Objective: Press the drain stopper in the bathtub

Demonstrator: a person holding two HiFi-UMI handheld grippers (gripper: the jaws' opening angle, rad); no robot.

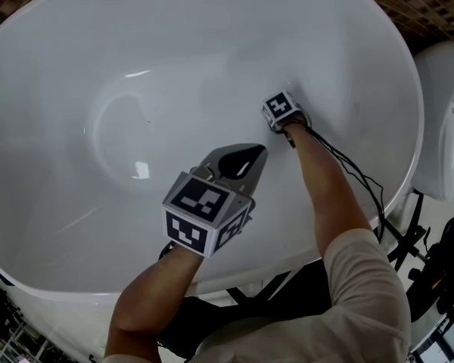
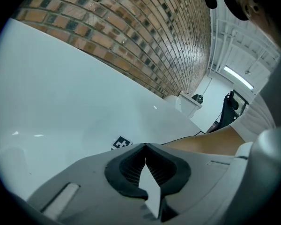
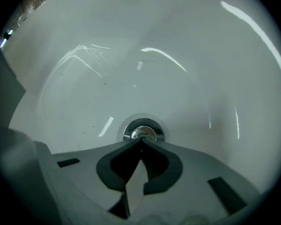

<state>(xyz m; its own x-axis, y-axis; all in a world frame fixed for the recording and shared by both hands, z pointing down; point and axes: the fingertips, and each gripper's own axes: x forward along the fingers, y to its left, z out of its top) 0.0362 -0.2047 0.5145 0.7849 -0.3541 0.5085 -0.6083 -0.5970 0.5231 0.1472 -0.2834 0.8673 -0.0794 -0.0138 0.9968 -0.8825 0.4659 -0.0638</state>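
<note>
Hovering inside white bathtub (image 1: 174, 51) | right tongs (image 3: 141, 140) pinched tip to tip, nothing between, tips at near edge of chrome drain stopper (image 3: 144, 131), lower centre of right gripper view | left tongs (image 2: 145, 146) likewise pinched together, empty, raised mid-frame in head view
</note>
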